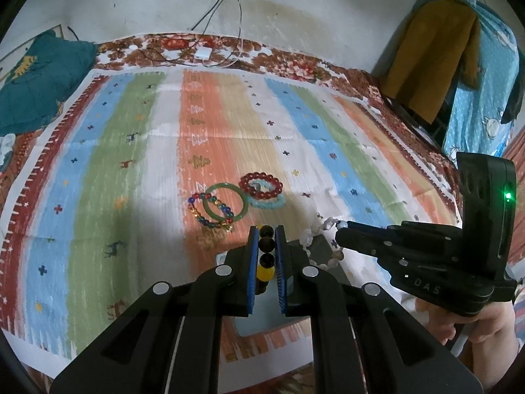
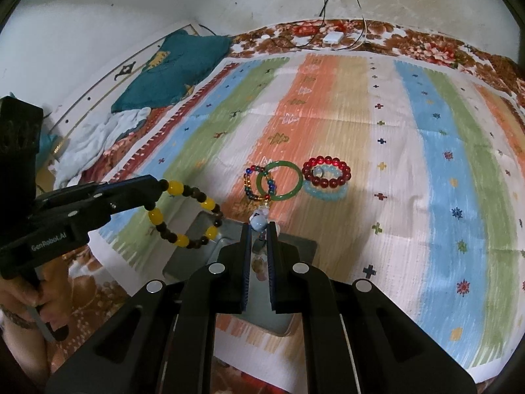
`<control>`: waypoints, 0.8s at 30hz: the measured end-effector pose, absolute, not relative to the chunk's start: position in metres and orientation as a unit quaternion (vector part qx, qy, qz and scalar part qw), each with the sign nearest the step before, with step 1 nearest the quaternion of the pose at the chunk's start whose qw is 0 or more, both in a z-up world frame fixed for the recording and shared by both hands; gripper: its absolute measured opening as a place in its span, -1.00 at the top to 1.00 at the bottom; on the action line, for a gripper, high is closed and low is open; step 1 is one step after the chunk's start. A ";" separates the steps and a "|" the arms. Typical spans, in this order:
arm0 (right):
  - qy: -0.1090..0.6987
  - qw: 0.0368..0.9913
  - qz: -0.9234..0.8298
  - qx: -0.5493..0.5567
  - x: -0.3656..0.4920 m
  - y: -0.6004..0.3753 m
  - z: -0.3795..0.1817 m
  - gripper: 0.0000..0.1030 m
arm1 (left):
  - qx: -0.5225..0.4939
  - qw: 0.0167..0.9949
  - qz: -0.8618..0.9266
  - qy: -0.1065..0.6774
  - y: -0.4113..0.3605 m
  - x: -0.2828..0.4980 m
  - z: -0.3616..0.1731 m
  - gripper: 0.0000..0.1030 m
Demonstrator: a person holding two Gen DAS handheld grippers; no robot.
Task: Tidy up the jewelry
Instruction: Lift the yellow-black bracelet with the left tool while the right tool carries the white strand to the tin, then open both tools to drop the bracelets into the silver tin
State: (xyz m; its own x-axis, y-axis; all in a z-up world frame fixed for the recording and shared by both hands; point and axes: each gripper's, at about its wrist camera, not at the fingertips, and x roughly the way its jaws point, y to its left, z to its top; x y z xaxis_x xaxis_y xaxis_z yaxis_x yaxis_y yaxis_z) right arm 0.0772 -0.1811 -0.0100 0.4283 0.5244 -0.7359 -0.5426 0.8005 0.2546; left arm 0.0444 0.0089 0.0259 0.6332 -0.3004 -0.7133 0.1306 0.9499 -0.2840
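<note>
My left gripper (image 1: 266, 229) is shut on a yellow-and-dark bead bracelet (image 1: 266, 256); from the right wrist view the same gripper (image 2: 160, 185) holds that bracelet (image 2: 183, 213) hanging above a grey metal tray (image 2: 210, 229). My right gripper (image 2: 259, 225) is shut on a white bead bracelet (image 2: 257, 221); in the left wrist view this gripper (image 1: 339, 226) holds the white beads (image 1: 323, 241) over the tray (image 1: 323, 246). On the striped cloth lie a green bangle (image 2: 279, 180), a multicoloured bead bracelet (image 2: 249, 180), a red bead bracelet (image 2: 326, 170) and a pale blue bracelet (image 2: 325, 193).
A striped cloth (image 2: 426, 164) covers a flowered bedspread (image 2: 426, 46). A teal pillow (image 2: 170, 72) and white cloth (image 2: 98, 144) lie at the far left. A white charger with cables (image 2: 333, 37) lies by the wall. Clothes (image 1: 430, 55) hang at the right.
</note>
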 end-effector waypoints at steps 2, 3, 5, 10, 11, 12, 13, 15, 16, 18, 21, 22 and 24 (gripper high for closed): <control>0.433 0.844 0.316 -0.011 0.076 -0.181 -0.011 0.81 | -0.105 0.897 -0.119 0.413 0.009 0.042 0.024 0.82; 0.434 0.844 0.316 -0.010 0.076 -0.182 -0.012 0.81 | -0.106 0.896 -0.118 0.415 0.010 0.041 0.022 0.82; 0.443 0.837 0.321 -0.005 0.075 -0.183 -0.016 0.81 | -0.109 0.892 -0.119 0.421 0.010 0.041 0.019 0.82; 0.459 0.827 0.322 0.028 0.081 -0.189 -0.021 0.65 | -0.131 0.881 -0.104 0.443 0.019 0.046 0.006 0.72; 0.456 0.830 0.318 0.034 0.082 -0.192 -0.020 0.46 | -0.119 0.885 -0.090 0.441 0.020 0.046 0.006 0.67; 0.455 0.832 0.315 0.040 0.083 -0.194 -0.019 0.33 | -0.112 0.888 -0.081 0.439 0.021 0.046 0.006 0.65; 0.455 0.834 0.311 0.043 0.085 -0.196 -0.019 0.31 | -0.104 0.890 -0.072 0.438 0.021 0.046 0.006 0.63; 0.457 0.835 0.302 0.044 0.089 -0.198 -0.021 0.28 | -0.099 0.890 -0.064 0.440 0.023 0.048 0.004 0.51; 0.460 0.837 0.295 0.044 0.092 -0.199 -0.022 0.25 | -0.101 0.889 -0.063 0.441 0.025 0.049 0.003 0.49; 0.460 0.840 0.284 0.042 0.097 -0.201 -0.023 0.16 | -0.100 0.888 -0.060 0.445 0.027 0.052 0.000 0.48; 0.459 0.844 0.274 0.037 0.105 -0.202 -0.024 0.01 | -0.097 0.887 -0.052 0.448 0.030 0.056 -0.004 0.45; 0.458 0.847 0.269 0.032 0.108 -0.202 -0.025 0.01 | -0.097 0.887 -0.049 0.448 0.031 0.058 -0.005 0.44; 0.459 0.850 0.257 0.022 0.115 -0.201 -0.027 -0.03 | -0.099 0.887 -0.045 0.449 0.034 0.062 -0.007 0.40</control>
State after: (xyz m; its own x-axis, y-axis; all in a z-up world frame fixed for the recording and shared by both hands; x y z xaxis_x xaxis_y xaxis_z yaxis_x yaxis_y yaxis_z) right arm 0.1153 -0.2009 -0.0266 0.4462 0.4581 -0.7688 -0.4169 0.8665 0.2744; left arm 0.0616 0.0343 -0.0074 0.5922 -0.1694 -0.7878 -0.0093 0.9761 -0.2169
